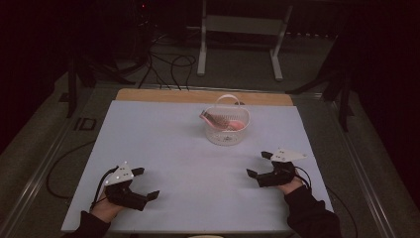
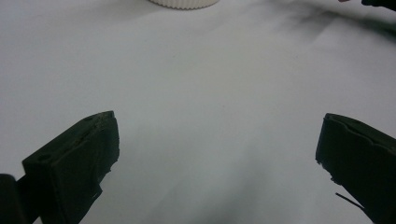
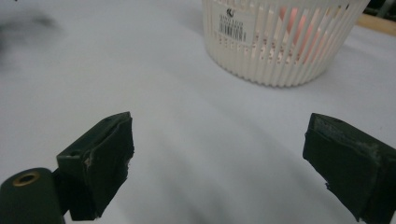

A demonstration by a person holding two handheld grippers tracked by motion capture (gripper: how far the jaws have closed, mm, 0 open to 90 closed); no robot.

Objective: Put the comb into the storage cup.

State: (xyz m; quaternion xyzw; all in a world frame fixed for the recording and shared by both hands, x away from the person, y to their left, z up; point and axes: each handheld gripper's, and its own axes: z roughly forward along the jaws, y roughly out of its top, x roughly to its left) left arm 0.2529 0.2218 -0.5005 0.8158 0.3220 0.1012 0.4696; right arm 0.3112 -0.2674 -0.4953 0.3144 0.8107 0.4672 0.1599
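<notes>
The white basket (image 1: 227,125) sits far back on the table (image 1: 163,148), with pink things inside. Both grippers rest near the front, spread wide and empty. The right gripper (image 1: 259,164) looks closer than the left gripper (image 1: 146,183).

White slatted basket (image 2: 183,3) cut off at the top edge in the left gripper view, pink contents (image 3: 299,28) blurred behind slats, barcode label (image 3: 232,29) too small to read

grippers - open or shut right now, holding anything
Left gripper: open, holding nothing, over the bare table.
Right gripper: open, holding nothing, short of the basket.
</notes>
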